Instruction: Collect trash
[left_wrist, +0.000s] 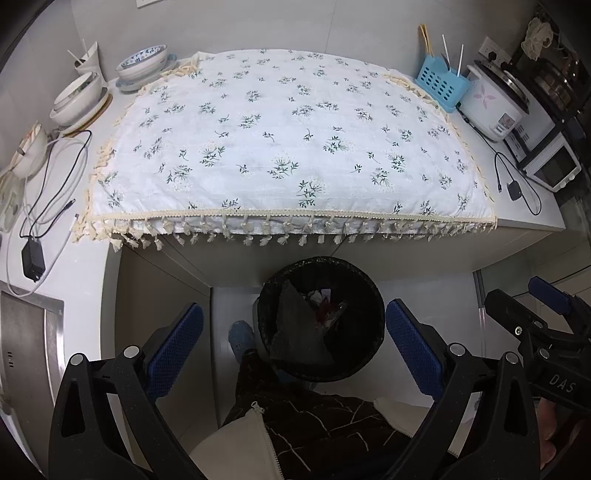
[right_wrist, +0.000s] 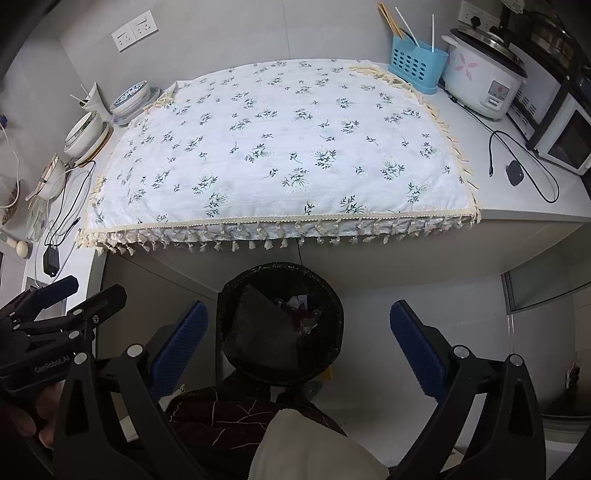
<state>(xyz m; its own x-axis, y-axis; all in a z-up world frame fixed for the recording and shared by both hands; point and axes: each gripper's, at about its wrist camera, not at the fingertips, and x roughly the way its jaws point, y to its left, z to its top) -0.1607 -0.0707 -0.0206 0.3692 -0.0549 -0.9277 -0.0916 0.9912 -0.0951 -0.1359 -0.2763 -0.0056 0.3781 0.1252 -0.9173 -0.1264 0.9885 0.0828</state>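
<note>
Both claws are held above the floor in front of the desk (left_wrist: 532, 218), and both are released: the blue pads stand wide apart and nothing is between them. The left claw (left_wrist: 293, 354) looks down on the trash bin (left_wrist: 321, 319), which stands on the floor just under the front edge of the desk. The right claw (right_wrist: 299, 349) frames the same bin (right_wrist: 280, 319) between its two fingers. The bin is round, lined with a black bag, and inside it lie some crumpled pieces of trash (left_wrist: 327, 308) in white and red colours, beside a dark flat sheet.

On the desk a white tablecloth with small green flowers (left_wrist: 288, 147) covers the middle, and its tassels hang over the front edge. No loose trash shows on the cloth. To the left of the cloth stand stacked bowls (left_wrist: 77, 98) and a blue-patterned bowl (left_wrist: 142, 64); a black charger with its cable (left_wrist: 33, 258) lies near the left edge. To the right stand a blue utensil holder (left_wrist: 441, 83) and a white rice cooker (left_wrist: 493, 105), with a black cable (right_wrist: 517, 166) in front of them.

In the left view the right claw shows at the right edge, and in the right view the left claw shows at the left edge.
</note>
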